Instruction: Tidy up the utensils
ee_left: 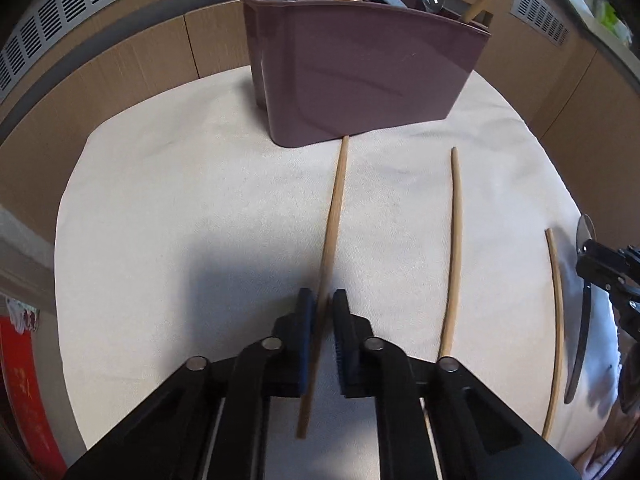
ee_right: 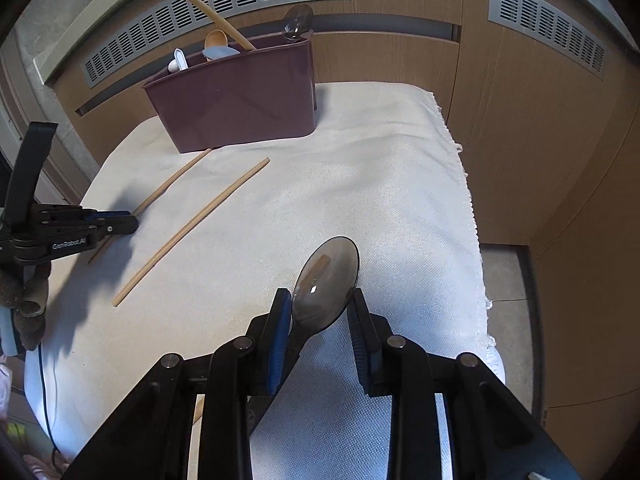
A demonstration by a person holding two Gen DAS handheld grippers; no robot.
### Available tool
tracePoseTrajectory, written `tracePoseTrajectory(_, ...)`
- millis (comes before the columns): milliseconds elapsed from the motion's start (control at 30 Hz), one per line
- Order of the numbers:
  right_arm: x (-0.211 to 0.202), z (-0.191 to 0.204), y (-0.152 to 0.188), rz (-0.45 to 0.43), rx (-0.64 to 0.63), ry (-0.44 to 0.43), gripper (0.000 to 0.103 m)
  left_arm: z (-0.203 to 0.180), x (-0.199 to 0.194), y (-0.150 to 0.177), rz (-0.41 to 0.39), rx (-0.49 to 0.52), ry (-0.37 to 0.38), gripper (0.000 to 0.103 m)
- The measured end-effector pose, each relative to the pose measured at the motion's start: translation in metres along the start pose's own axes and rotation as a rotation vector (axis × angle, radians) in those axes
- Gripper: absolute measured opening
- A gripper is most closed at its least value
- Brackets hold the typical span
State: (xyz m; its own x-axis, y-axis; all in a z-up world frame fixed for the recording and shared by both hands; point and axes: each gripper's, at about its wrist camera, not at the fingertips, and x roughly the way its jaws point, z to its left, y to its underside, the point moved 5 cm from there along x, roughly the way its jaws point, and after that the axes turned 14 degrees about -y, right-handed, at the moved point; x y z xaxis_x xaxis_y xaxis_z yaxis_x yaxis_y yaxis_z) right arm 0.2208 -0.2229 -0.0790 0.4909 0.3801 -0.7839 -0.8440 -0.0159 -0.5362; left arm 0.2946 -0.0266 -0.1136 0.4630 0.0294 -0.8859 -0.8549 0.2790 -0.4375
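Three wooden chopsticks are laid out on the cream cloth (ee_left: 168, 208) that covers the tabletop. The leftmost chopstick (ee_left: 332, 224) is clamped between the pads of the left tool (ee_left: 323, 300), whose jaws are drawn together on it; its far tip touches the base of the maroon utensil holder (ee_left: 360, 76). A second chopstick (ee_left: 454, 256) lies just to the right, apart from the first, and a third chopstick (ee_left: 557, 332) is seen near the right edge of the left wrist view. A smoky translucent spoon (ee_right: 326, 280) is gripped at its neck by the right tool (ee_right: 318, 300), with the bowl pointing forward above the cloth. Spoons and one more chopstick are stood upright in the holder, which is placed at the far side of the cloth.
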Motion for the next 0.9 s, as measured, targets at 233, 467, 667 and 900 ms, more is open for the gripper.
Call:
tracePoseTrajectory(233,-0.002,0.006,0.006,0.015,-0.036,-0.029,0.027,-0.011,-0.027,0.046,0.04,0.038,0.05,0.008)
tracePoseTrajectory(467,0.005,0.017,0.011,0.042,-0.078,-0.03,0.027,-0.039,-0.049,0.081,0.061,0.078,0.134,0.009)
tracePoseTrajectory(667,0.007,0.018,0.015,0.044,-0.081,-0.024,0.027,-0.016,-0.053,0.035,-0.013,-0.023,0.06,0.017)
tracePoseTrajectory(900,0.005,0.015,0.019,0.042,-0.066,-0.016,0.027,-0.007,-0.009,-0.008,0.038,-0.08,0.043,0.045)
